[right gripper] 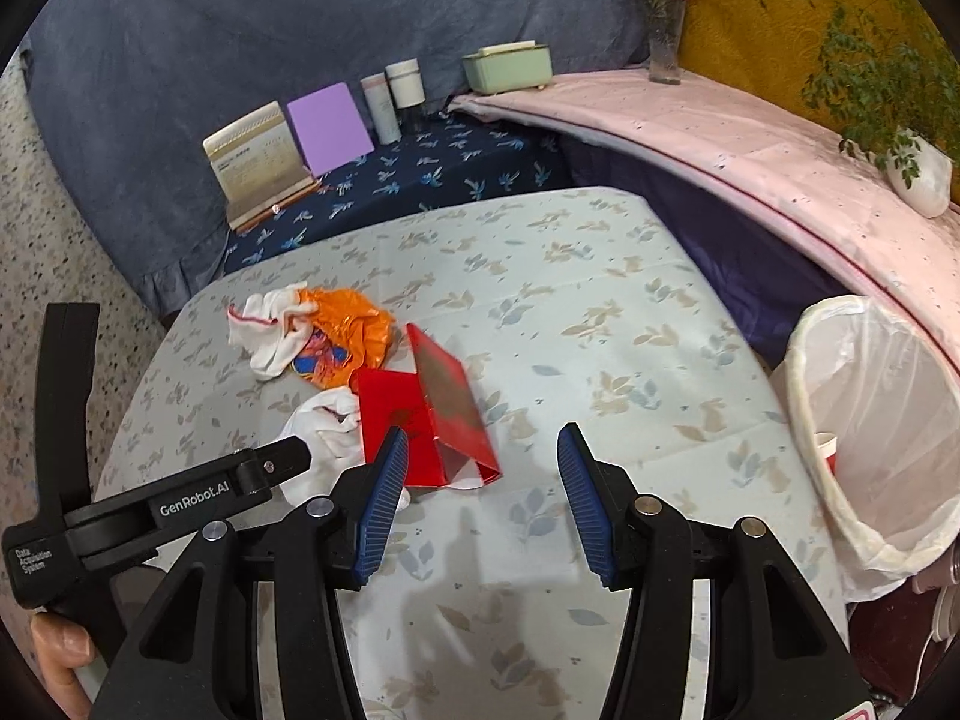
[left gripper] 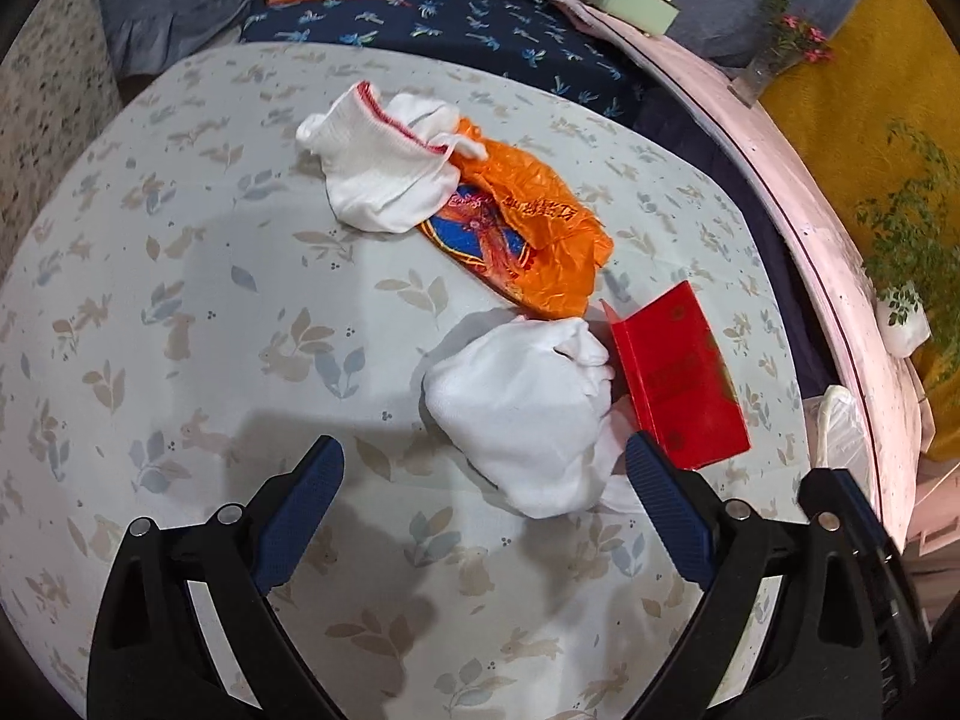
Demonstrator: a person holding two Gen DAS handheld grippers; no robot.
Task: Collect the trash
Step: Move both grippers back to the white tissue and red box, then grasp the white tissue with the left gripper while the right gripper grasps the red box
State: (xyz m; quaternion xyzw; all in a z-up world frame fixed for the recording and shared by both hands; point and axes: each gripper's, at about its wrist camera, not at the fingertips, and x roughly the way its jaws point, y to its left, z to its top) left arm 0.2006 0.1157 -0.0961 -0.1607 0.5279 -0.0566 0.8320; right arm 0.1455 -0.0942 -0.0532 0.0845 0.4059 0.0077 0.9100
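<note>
On the rabbit-print tablecloth (left gripper: 180, 300) lies a heap of trash: a white sock with red trim (left gripper: 384, 174), an orange plastic bag (left gripper: 528, 234), a crumpled white cloth (left gripper: 516, 402) and a folded red card (left gripper: 678, 384). My left gripper (left gripper: 485, 443) hangs open just over the white cloth, which lies partly between the jaws without the pads pressing on it. In the right wrist view my right gripper (right gripper: 483, 431) is open and holds nothing. The red card (right gripper: 432, 414) lies by its left finger, and the orange bag (right gripper: 348, 324) and sock (right gripper: 270, 330) are farther off.
A bin with a white liner (right gripper: 870, 420) stands off the table's right edge, a red cup (right gripper: 825, 447) inside. Behind the table are a book (right gripper: 258, 162), a purple card (right gripper: 330, 126), bottles (right gripper: 384, 108), a green box (right gripper: 510, 66), a vase (right gripper: 666, 42) and a plant pot (right gripper: 924, 180).
</note>
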